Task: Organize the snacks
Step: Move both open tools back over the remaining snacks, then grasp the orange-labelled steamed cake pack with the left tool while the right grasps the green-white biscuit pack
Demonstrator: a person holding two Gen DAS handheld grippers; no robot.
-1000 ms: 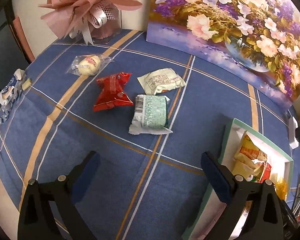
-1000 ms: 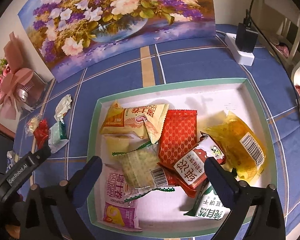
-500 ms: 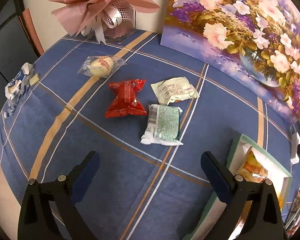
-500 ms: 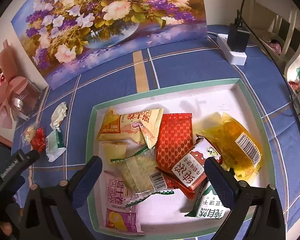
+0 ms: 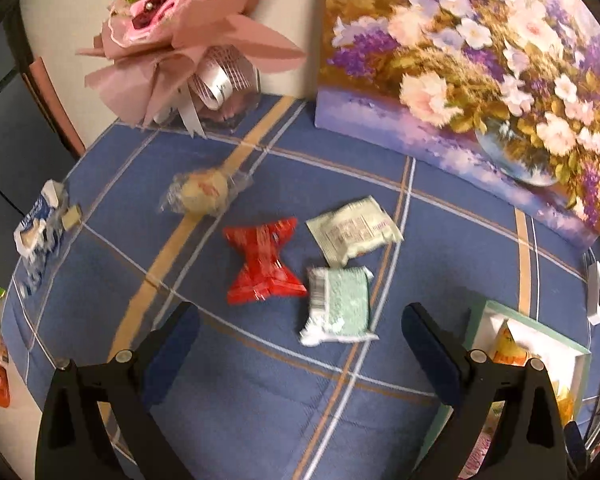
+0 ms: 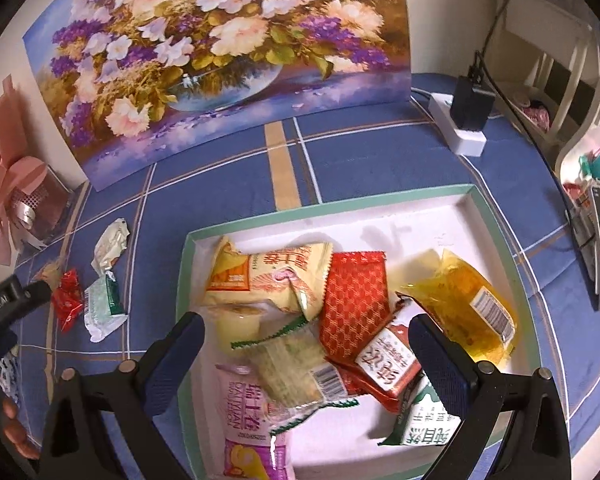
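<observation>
Four loose snacks lay on the blue plaid tabletop, left of the tray: a round clear-wrapped bun, a red twisted packet, a pale green sachet and a green-white packet. The left gripper hung above them, jaws wide apart, empty. To the right, the green-rimmed white tray held about nine packets piled together. The right gripper hovered over that pile, jaws wide apart, holding nothing.
</observation>
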